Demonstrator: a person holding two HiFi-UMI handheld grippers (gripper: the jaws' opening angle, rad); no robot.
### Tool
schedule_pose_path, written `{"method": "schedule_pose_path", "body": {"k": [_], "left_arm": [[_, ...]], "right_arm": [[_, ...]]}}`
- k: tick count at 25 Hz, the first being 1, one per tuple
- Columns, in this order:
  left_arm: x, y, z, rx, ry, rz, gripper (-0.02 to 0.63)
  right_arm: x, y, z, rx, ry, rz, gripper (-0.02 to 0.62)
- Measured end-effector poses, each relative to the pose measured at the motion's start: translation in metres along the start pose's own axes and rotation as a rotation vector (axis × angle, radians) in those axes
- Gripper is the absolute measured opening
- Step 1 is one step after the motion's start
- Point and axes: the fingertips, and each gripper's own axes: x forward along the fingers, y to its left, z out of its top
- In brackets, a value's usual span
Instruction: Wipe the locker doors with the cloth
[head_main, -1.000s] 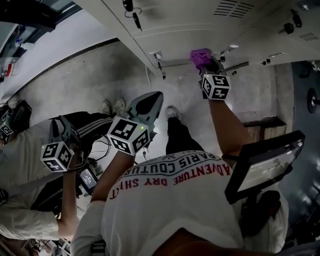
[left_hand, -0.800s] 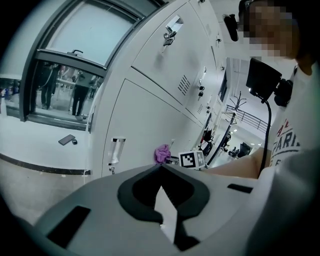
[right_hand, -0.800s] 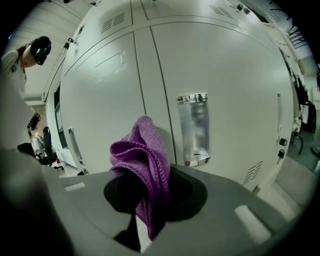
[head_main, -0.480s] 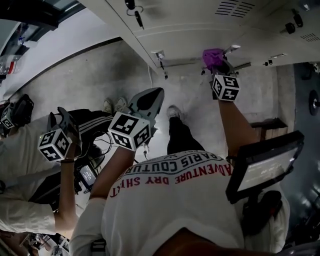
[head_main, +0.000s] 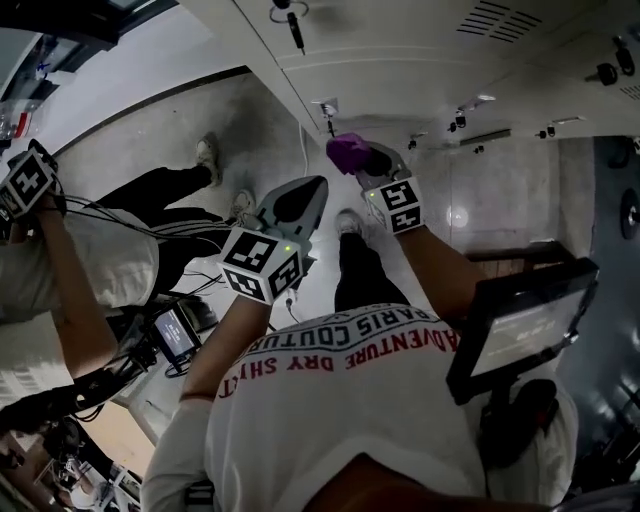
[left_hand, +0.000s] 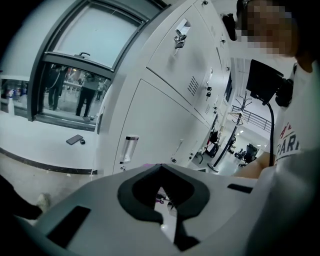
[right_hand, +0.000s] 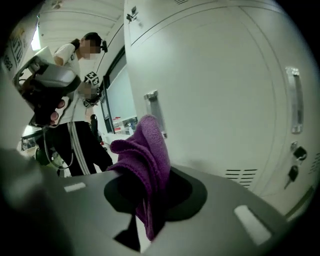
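A purple cloth (right_hand: 145, 160) is clamped in the right gripper (head_main: 368, 160), close to the locker door (right_hand: 215, 95). The left gripper (head_main: 300, 200) is closed on nothing, farther from that door.

Place: a locker room that opens onto a larger indoor hall.
Lockers: pale metal locker doors (right_hand: 225, 75) in stacked rows, with bar handles (right_hand: 152, 107), vent slots (right_hand: 241, 174) and a key (right_hand: 293, 173) hanging at a lock.
Floor: bare grey floor (head_main: 170, 140), concrete-like.
Window: a wide framed window (left_hand: 90, 50) beside the lockers, with people (left_hand: 90, 95) standing behind it.
Hall: railings and stands (left_hand: 240, 145) beyond the locker row, under ceiling lights.
Company: a second person (head_main: 90, 260) stands close by, with cables (head_main: 130, 215) and a small screen (head_main: 175, 335).
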Motion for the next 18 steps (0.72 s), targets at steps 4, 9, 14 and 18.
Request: {"method": "schedule_pose_path", "body": {"k": [4,9,14,18], "left_arm": [[-0.006,0.011,-0.006,-0.01,0.003,0.022,0.003],[-0.01,0.026,-0.012,-0.024,0.0,0.045,0.002],[-0.011,0.039,-0.016,-0.045,0.0,0.067,0.003],[-0.007,0.047,-0.022,-0.036,-0.007,0.074,0.002]], "right_arm": [[0.032,0.034,-0.005,0.004,0.026,0.056,0.074],[0.069,0.034,-0.019,0.021,0.077,0.033,0.074],[0.089,0.02,-0.031,0.07,0.107,-0.01,0.074],[0.102,0.006,-0.026,0.084,0.084,-0.035,0.074]]}}
